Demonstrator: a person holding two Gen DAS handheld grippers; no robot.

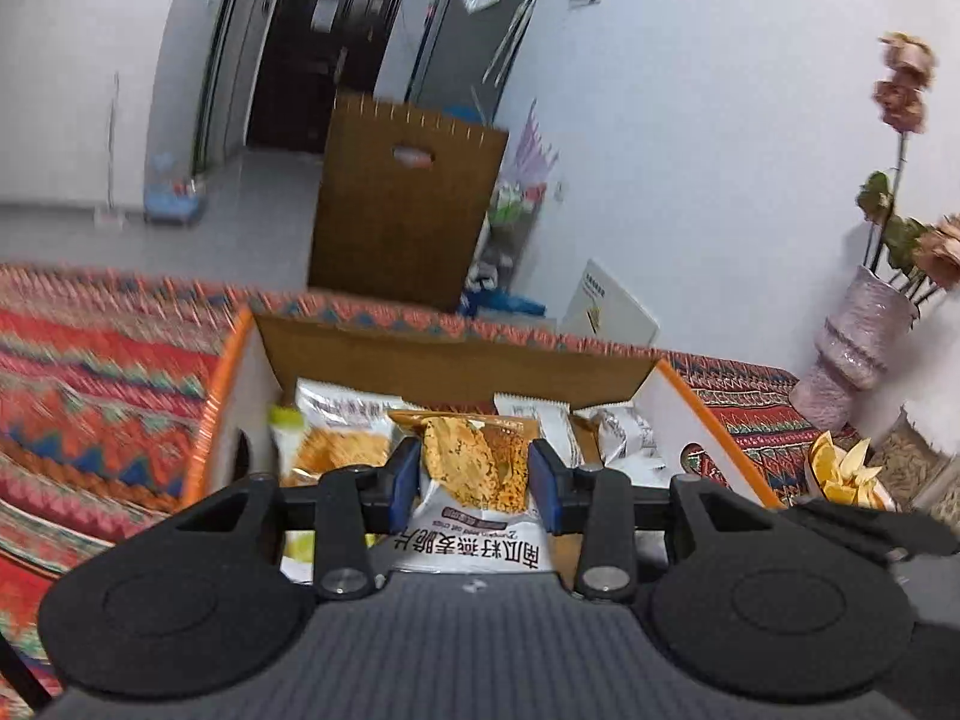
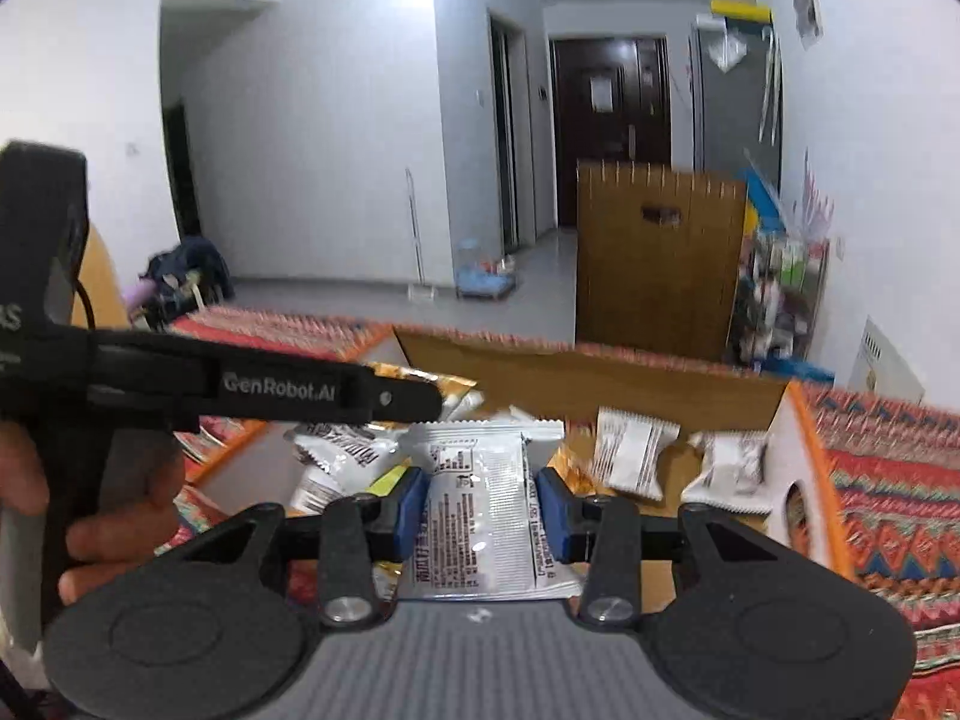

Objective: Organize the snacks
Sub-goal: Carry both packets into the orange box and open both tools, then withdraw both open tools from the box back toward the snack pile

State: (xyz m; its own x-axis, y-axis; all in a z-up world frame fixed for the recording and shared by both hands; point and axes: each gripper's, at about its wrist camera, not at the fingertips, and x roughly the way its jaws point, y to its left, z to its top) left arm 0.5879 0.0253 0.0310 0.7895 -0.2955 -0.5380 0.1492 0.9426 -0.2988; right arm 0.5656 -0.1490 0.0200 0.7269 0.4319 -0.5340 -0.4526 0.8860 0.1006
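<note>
Left wrist view: the left gripper [image 1: 474,480] was clamped on an orange crisp packet [image 1: 471,480], blue pads [image 1: 405,480] pressing its sides, held just above the open cardboard box [image 1: 456,360]. More snack packets [image 1: 342,432] lay inside that box, which sat on the patterned cloth [image 1: 90,360]. And in the right wrist view, the right gripper [image 2: 483,513] was clamped on a silver snack packet [image 2: 480,516], over the same box [image 2: 588,384], small white sachets [image 2: 633,450] scattered within. A hand [image 2: 90,516] held the left gripper's handle at the left edge. A vase of flowers [image 1: 858,336] stood beside the table.
</note>
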